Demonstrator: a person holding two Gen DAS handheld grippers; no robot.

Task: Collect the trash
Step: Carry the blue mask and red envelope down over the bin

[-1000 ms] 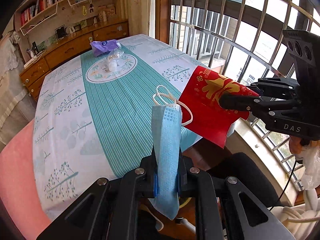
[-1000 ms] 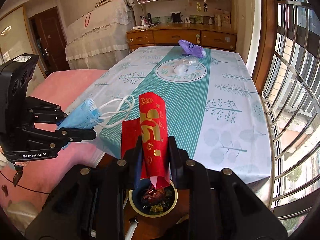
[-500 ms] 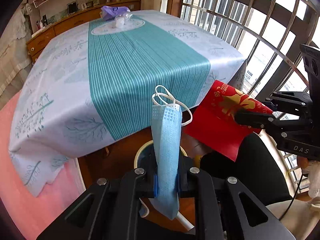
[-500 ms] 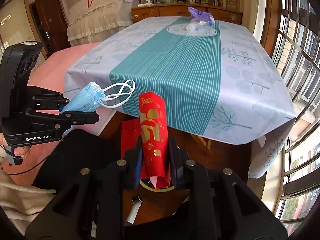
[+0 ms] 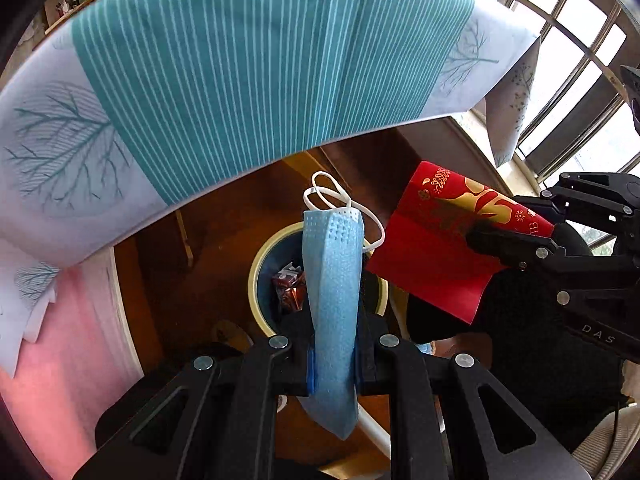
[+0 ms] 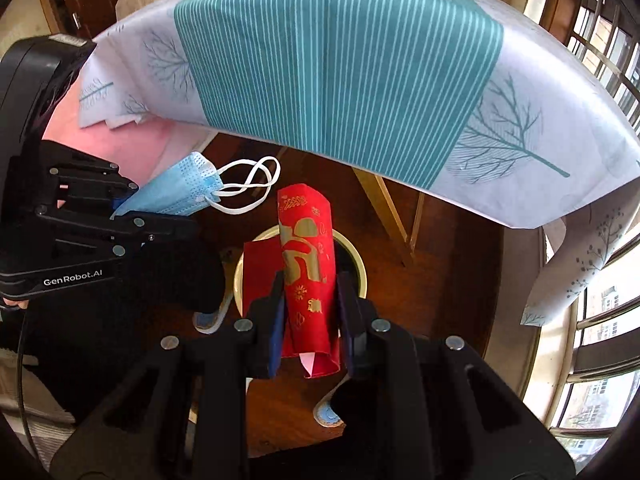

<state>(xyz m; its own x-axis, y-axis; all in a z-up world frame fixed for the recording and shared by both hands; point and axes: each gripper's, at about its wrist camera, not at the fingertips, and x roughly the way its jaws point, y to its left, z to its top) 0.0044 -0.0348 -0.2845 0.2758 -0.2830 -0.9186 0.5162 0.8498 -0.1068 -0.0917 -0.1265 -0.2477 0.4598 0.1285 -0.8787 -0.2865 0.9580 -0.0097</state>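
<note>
My left gripper (image 5: 335, 354) is shut on a folded blue face mask (image 5: 332, 280), whose white ear loops (image 5: 332, 194) stick up past the fingers. My right gripper (image 6: 310, 320) is shut on a red paper envelope with gold print (image 6: 306, 268). Both hang over a round waste bin with a pale rim (image 5: 256, 276), which stands on the wooden floor under the table's edge. Wrappers (image 5: 288, 286) lie inside the bin. From the left wrist camera the red envelope (image 5: 436, 248) and right gripper (image 5: 516, 236) appear at the right. The right wrist view has the mask (image 6: 180, 192) and left gripper (image 6: 156, 210) at the left, and the bin's rim (image 6: 358, 270).
The table's overhanging cloth, teal-striped with tree prints (image 5: 240, 64), fills the top of both views. Wooden table legs (image 6: 384, 204) stand behind the bin. A pink bedspread (image 5: 60, 340) lies at the left, and a barred window (image 5: 580, 40) at the right. A slipper (image 6: 328, 412) rests near the bin.
Both grippers have dropped from above the tabletop to below its edge, each keeping its hold. The table top has slid out of sight and the bin on the floor has come into view.
</note>
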